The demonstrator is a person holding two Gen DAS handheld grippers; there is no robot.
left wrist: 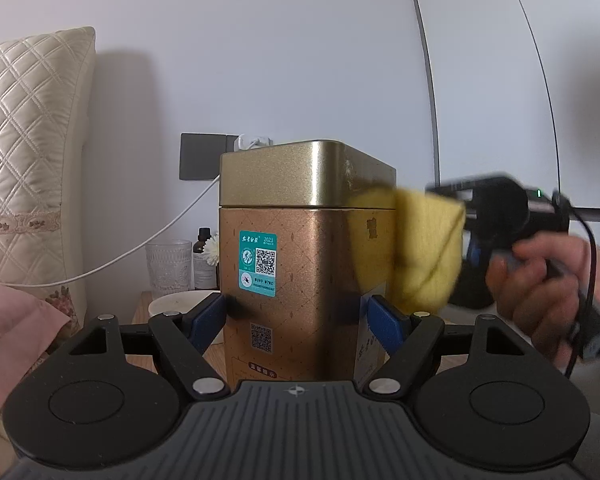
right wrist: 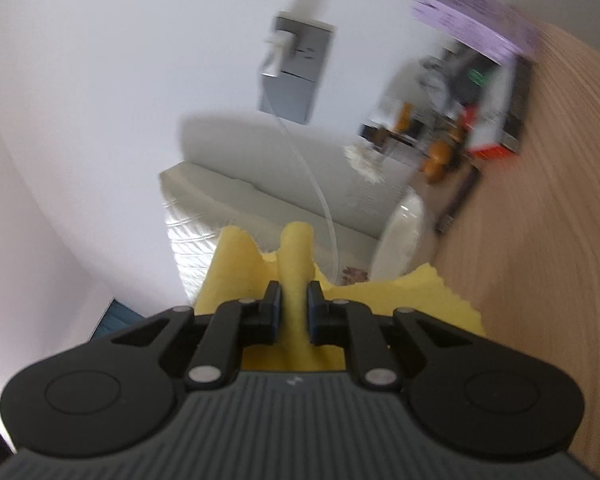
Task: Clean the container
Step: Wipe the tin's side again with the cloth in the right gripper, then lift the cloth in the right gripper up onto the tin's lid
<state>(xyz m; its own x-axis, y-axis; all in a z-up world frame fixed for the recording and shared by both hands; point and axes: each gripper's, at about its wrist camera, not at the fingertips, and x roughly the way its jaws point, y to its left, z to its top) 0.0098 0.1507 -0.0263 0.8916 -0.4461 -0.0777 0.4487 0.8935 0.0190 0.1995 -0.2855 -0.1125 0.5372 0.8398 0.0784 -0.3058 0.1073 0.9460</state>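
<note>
Blue-padded fingers [left wrist: 208, 320] of the left gripper [left wrist: 300, 320] press against the two lower sides of a gold tin [left wrist: 300, 264], which stands upright between the jaws with its lid [left wrist: 304, 172] on — clamped, it seems, over the wooden table [left wrist: 140, 312]. On the tin's right face lies a yellow cloth [left wrist: 424, 248], blurred, touching the metal just below the lid's rim. That cloth is pinched in the right gripper [left wrist: 484, 216], held by a hand [left wrist: 552, 280] at the right edge. From the right wrist view, the right gripper [right wrist: 294, 300] has its jaws closed on a folded ridge of the cloth [right wrist: 296, 256], the rest spilling out beneath — the tin itself does not show there.
</note>
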